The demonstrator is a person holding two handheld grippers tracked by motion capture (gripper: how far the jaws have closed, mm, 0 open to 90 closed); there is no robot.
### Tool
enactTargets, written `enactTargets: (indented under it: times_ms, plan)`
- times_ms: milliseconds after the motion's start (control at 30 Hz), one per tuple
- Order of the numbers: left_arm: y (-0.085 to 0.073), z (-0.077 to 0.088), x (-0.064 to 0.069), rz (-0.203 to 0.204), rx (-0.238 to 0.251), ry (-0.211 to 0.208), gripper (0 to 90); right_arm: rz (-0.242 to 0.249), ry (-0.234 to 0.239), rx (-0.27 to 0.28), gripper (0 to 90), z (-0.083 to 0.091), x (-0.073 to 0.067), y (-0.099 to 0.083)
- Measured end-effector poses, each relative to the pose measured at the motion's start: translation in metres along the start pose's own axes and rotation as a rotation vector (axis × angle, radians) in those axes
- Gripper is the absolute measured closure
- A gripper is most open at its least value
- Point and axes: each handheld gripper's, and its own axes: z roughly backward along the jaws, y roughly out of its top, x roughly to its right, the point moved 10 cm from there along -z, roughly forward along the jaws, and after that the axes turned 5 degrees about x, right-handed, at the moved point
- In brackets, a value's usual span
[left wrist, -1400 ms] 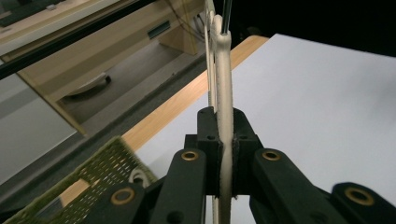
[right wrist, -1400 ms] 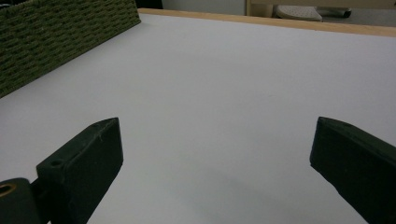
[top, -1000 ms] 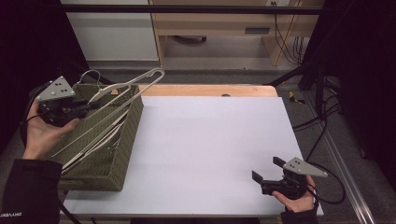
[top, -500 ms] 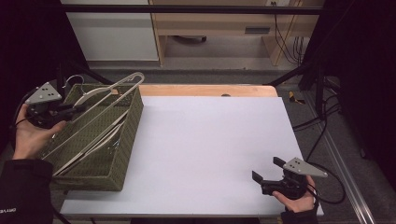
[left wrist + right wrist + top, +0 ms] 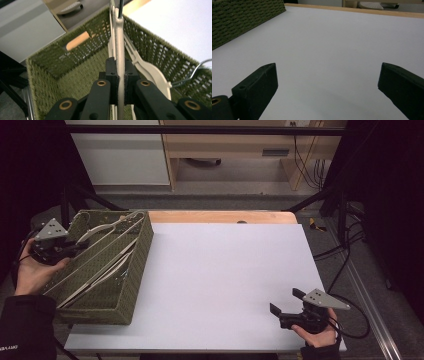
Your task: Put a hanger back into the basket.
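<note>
My left gripper [image 5: 75, 247] has its jaws clamped on a pale plastic clothes hanger [image 5: 120, 50], which lies inside the green woven basket [image 5: 137, 270] at the left edge of the desk [image 5: 225, 280]. The basket overhangs that edge a little and holds more hangers [image 5: 100, 270] stacked along its length; its woven walls stand close on both sides of the gripped hanger in the left gripper view, so there is little side room. The white desk surface between basket and right gripper [image 5: 285, 302] is bare and wide. My right gripper rests near the front right corner, jaws apart with nothing between them. Compared with a second ago, the hanger has come down from above the rim into the basket, and my left hand sits lower and further left.
</note>
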Motion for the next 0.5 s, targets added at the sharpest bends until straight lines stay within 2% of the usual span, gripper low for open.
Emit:
enactTargets:
  times_ms: [167,267,300,333,500]
  plan:
    - [-0.019,-0.010,0.006,-0.003,-0.036,-0.005,85.5,0.003,0.005,0.000,3.4,0.000,0.000,0.000]
    - [-0.030,-0.016,0.012,0.011,-0.041,-0.011,85.5,0.007,0.007,-0.001,3.4,0.000,-0.001,-0.001]
    - [-0.031,-0.020,0.015,0.040,-0.019,-0.008,85.6,0.006,0.005,0.000,3.4,-0.001,-0.001,-0.001]
    - [-0.033,-0.022,0.016,0.046,-0.015,-0.011,85.5,0.005,0.005,-0.002,3.4,-0.001,-0.001,-0.001]
    - [-0.048,-0.031,0.023,0.051,-0.030,-0.011,85.3,0.008,0.006,-0.003,3.4,-0.002,-0.001,-0.001]
